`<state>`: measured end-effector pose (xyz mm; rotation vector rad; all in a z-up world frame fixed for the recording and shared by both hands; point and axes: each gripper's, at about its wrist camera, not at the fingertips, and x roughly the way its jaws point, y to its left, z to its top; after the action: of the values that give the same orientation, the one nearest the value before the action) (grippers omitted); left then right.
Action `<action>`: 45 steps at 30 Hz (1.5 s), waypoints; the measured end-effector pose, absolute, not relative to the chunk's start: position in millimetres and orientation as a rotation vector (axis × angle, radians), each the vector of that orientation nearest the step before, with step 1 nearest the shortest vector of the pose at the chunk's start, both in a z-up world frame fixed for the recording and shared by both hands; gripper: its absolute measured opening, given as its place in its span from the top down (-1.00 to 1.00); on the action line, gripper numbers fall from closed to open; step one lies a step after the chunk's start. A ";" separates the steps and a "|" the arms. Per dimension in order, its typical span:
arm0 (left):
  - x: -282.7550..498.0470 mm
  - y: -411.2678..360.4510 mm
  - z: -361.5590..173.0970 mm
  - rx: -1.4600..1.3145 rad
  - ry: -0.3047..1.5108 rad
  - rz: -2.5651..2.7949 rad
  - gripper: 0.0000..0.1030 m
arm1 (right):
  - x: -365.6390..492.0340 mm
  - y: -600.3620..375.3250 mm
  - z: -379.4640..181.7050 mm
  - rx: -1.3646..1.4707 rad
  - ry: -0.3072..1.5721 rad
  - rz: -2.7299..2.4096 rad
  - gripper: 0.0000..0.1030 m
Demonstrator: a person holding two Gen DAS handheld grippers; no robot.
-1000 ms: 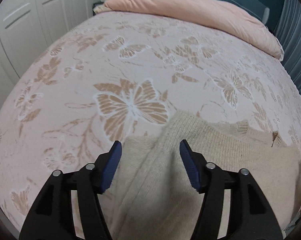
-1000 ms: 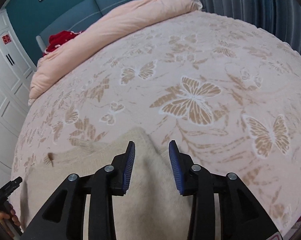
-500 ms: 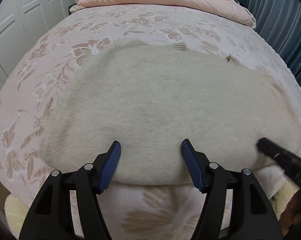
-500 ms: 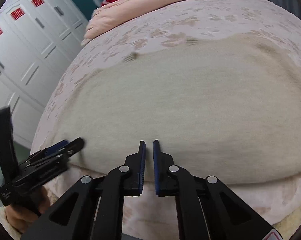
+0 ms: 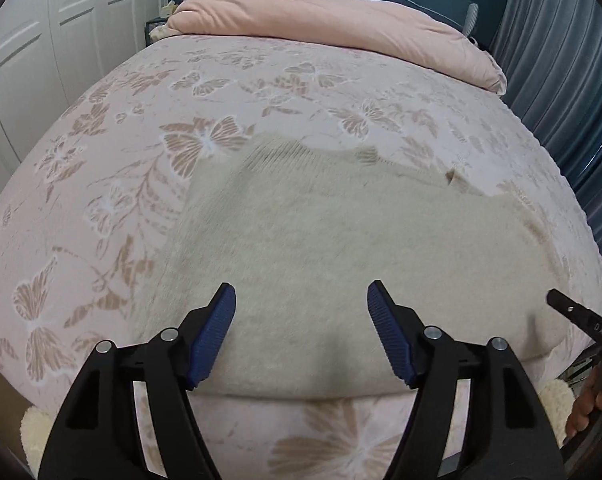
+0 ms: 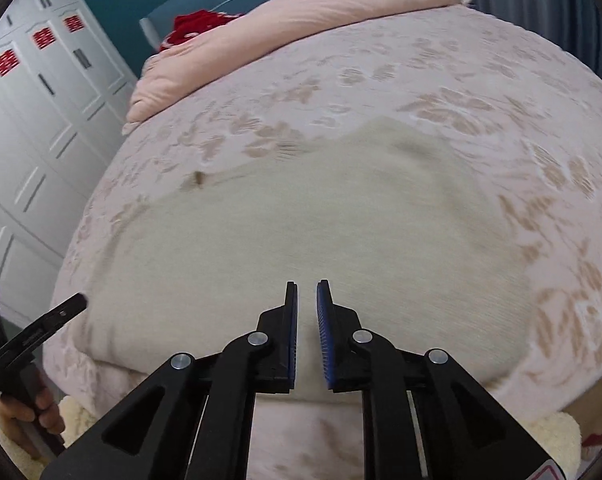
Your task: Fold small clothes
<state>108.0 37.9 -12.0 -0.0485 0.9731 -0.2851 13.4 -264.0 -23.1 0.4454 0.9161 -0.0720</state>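
Motion blur smears the right view, yet the cream knitted garment lies flat at the near edge of the butterfly bedspread, under the left gripper, fingers wide, empty, just widening, and the right gripper, narrowly parted, just reopening, empty.

A fuzzy, matt cream knit garment is lying on a soft woven bedspread with raised butterfly patterning. Matt black plastic grippers are showing ribbed blue pads and shiny metal rivets.
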 end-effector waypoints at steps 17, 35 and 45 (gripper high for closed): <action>225.2 37.2 -86.8 -0.015 1.111 -0.244 -0.34 | 131.4 -347.5 -100.2 0.614 0.979 -0.162 1.00; 289.9 42.8 -74.2 -0.173 1.144 -0.277 0.76 | 144.4 -373.6 -62.3 0.401 0.953 -0.217 0.84; 314.7 46.0 -94.9 -0.087 1.149 -0.152 0.67 | 137.3 -428.5 -88.2 0.553 0.989 -0.302 0.72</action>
<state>314.7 46.0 -94.9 -0.0873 1.1485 -0.1515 137.3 -428.5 -88.2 0.5530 0.9886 -0.3021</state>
